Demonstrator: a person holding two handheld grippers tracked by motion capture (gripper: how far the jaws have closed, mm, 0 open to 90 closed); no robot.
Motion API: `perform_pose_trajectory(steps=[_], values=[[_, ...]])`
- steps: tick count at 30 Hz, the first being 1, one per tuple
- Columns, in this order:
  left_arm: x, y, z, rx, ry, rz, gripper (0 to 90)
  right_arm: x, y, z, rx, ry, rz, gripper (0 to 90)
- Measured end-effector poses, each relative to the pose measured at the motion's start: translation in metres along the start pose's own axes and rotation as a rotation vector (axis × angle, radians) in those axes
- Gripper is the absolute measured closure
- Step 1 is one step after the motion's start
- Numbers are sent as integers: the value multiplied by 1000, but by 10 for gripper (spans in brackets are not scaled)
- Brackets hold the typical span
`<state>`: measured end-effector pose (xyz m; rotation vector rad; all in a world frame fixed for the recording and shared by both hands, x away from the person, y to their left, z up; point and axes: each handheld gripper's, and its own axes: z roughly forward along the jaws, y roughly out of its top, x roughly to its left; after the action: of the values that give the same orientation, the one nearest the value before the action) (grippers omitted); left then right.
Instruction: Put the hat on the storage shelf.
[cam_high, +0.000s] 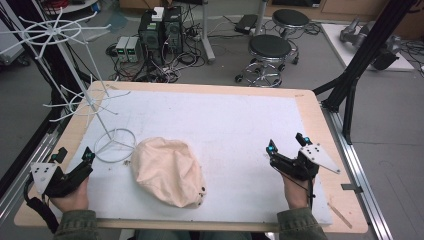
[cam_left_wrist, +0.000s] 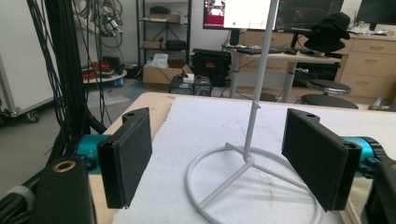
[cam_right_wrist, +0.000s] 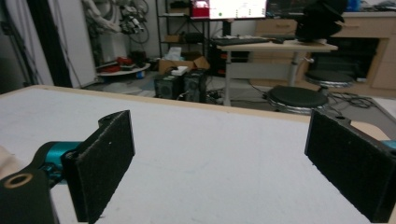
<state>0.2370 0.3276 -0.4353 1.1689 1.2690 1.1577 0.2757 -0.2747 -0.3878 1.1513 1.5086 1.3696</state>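
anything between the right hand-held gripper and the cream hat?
Nothing. In the high view, bare white mat runs from the right hand-held gripper to the cream hat.

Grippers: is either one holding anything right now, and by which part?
Nothing is held. The left gripper and right gripper are both open, apart from the cream hat.

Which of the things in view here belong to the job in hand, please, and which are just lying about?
Belonging to the job:
- cream cloth hat, on the white mat
- white wire stand, base ring beside the hat
- left gripper, open
- right gripper, open

Just lying about:
- two black stools
- computer towers
- black hat on the far desk
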Motion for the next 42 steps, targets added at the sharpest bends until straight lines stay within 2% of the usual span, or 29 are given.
perform_pose_trajectory(steps=[1, 2, 5, 8, 9, 13, 17, 20, 24, 30, 42], values=[[0, 0, 0, -1, -3, 1, 246, 0, 0, 0, 0, 0, 0, 74], [0, 0, 0, -4, -6, 2, 246, 4, 6, 3, -9, 30, 5, 79], [-1, 1, 0, -8, -10, 6, 246, 7, 11, 6, -19, 53, 10, 100], [-2, 0, 1, -6, -13, 5, 246, 13, 19, 12, -15, 77, -8, 100], [-2, 0, 1, -6, -15, 6, 246, 16, 23, 16, -16, 100, -18, 99], [-3, 0, 1, -1, -15, 10, 246, 21, 29, 23, -5, 123, -32, 99], [-3, 0, 2, -1, -14, 5, 246, 28, 37, 33, -6, 146, -32, 99], [-2, 0, 2, 1, -13, 6, 246, 36, 42, 43, 6, 183, -28, 99], [-3, 0, 2, 1, -19, 6, 246, 43, 46, 49, 8, 201, -47, 99], [-3, 0, 3, -1, -21, 5, 246, 57, 52, 62, 19, 253, -53, 99], [-3, 0, 3, -3, -23, 4, 246, 72, 55, 80, 50, 305, -40, 99]])
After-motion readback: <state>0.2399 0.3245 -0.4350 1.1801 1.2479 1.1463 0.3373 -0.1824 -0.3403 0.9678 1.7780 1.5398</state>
